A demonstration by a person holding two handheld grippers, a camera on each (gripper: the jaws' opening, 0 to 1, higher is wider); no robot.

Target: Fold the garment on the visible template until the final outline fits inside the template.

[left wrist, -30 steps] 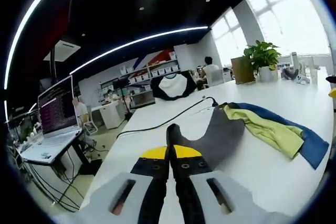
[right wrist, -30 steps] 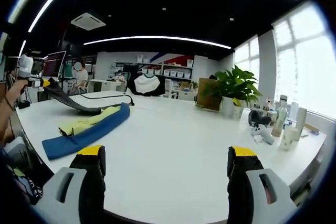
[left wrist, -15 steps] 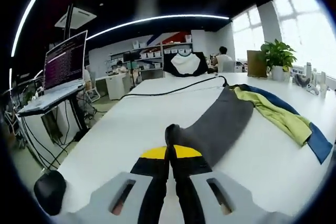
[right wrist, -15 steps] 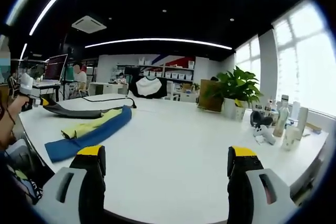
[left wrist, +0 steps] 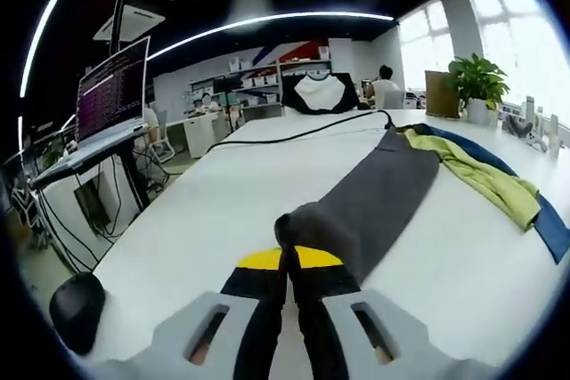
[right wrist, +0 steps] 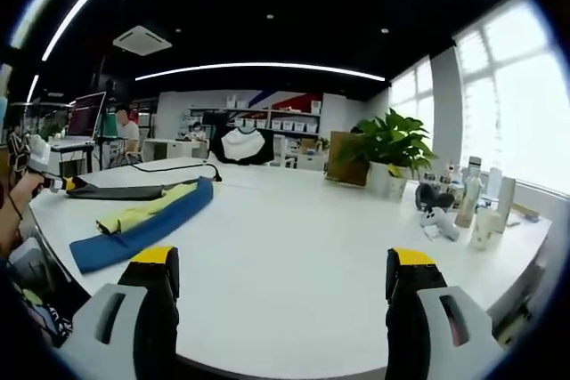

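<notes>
Garment (left wrist: pixel 419 189) is on the white worktop (left wrist: pixel 223 193): grey panel stretched flat toward us, yellow-green and blue parts bunched at the far end. In the right gripper view the same garment (right wrist: pixel 142 215) lies as a long low strip well off to the left side of the worktop (right wrist: pixel 294 255).

Our left gripper (left wrist: pixel 287 260) has its jaws closed together on the near grey corner, a small wad of cloth bulging just above the tips. Grip looks like it sits on the edge only, so we judge it shallow.

Our right gripper (right wrist: pixel 285 287) has jaws wide apart, nothing between them, over bare worktop and well apart from the cloth.

Handling, as we judge it: light, limp fabric, no stiffness, drapes and sags wherever unsupported. Smooth worktop, so it likely slides rather than stays put when dragged. Not fragile. The bunched yellow-green/blue end will probably carry its wrinkles along unless spread.

Where to hold: corners or hems, pinching through the edge, not mid-panel. We'd want the right gripper on the matching corner at the far blue end, so the fold line stays straight.

We can't make out any template outline on the worktop.

Around: black cable (left wrist: pixel 294 135) running along the worktop beyond the cloth, potted plant (right wrist: pixel 387 153), bottles (right wrist: pixel 481 211) at the right edge, laptop (left wrist: pixel 111 100) on a stand to the left.
</notes>
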